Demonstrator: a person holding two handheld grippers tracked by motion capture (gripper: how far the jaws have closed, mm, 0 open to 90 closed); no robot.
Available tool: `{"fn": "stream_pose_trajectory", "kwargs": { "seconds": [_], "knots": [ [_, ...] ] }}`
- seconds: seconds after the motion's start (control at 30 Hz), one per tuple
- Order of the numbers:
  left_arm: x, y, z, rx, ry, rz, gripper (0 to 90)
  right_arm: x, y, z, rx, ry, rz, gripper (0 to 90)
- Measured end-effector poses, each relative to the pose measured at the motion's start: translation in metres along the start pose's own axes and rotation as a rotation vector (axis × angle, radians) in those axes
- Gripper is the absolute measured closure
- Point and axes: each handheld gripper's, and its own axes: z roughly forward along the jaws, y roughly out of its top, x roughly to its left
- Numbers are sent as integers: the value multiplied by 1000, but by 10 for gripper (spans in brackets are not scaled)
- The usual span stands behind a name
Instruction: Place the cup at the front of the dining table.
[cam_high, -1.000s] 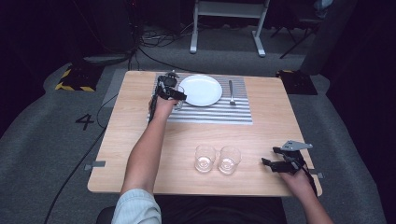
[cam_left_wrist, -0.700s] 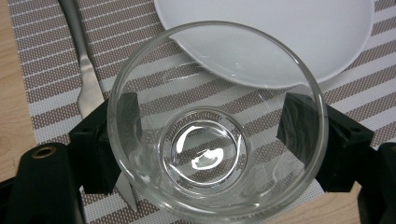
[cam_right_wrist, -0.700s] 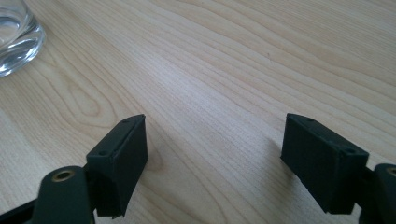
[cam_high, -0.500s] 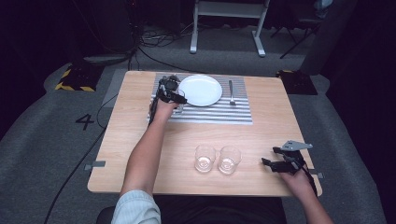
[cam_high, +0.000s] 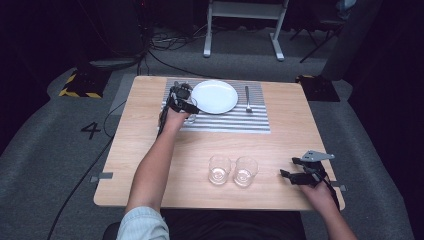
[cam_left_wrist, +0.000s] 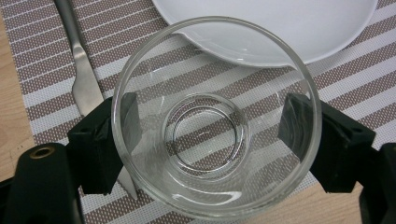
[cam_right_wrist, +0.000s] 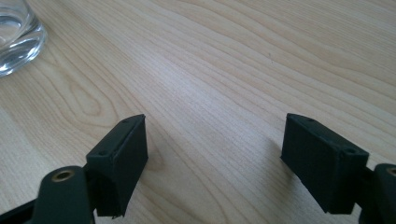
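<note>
A clear empty glass (cam_left_wrist: 205, 186) stands upright on the striped placemat (cam_left_wrist: 46, 84), just in front of the white plate (cam_left_wrist: 280, 23). My left gripper (cam_left_wrist: 208, 135) has a pad on each side of it and is shut on the glass; its jaws have just been easing open a little. In the high view this gripper (cam_high: 187, 112) is at the plate's (cam_high: 215, 96) left edge. A knife (cam_left_wrist: 81, 70) lies partly under the glass. My right gripper (cam_high: 288, 167) rests open near the table's front right, and nothing is between its jaws (cam_right_wrist: 215, 158).
Two more empty glasses (cam_high: 219, 169) (cam_high: 245, 171) stand side by side at the table's front middle, the nearer one (cam_right_wrist: 16, 37) left of my right gripper. A fork (cam_high: 248, 98) lies right of the plate. The table (cam_high: 300, 130) is light wood.
</note>
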Motion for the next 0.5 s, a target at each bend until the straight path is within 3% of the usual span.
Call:
{"fn": "stream_pose_trajectory", "kwargs": {
  "seconds": [0.1,0.17,0.27,0.3,0.4,0.47,0.5],
  "knots": [
    [2,0,-1,1,-11,17,181,0,0,0,-1,0,0,228],
    [2,-1,-2,-23,-32,-17,176,0,0,0,0,0,0,228],
    [6,-1,-5,-35,-53,-18,159,0,0,0,0,0,1,228],
    [7,-1,-9,-63,-71,-44,150,0,0,0,0,0,0,228],
    [6,0,-14,-91,-77,-52,145,0,0,0,1,0,-1,228],
    [3,1,-18,-102,-59,-58,144,0,0,0,2,0,-1,228],
    [2,1,-23,-112,-40,-33,144,0,0,0,1,0,-1,228]
  ]
}}
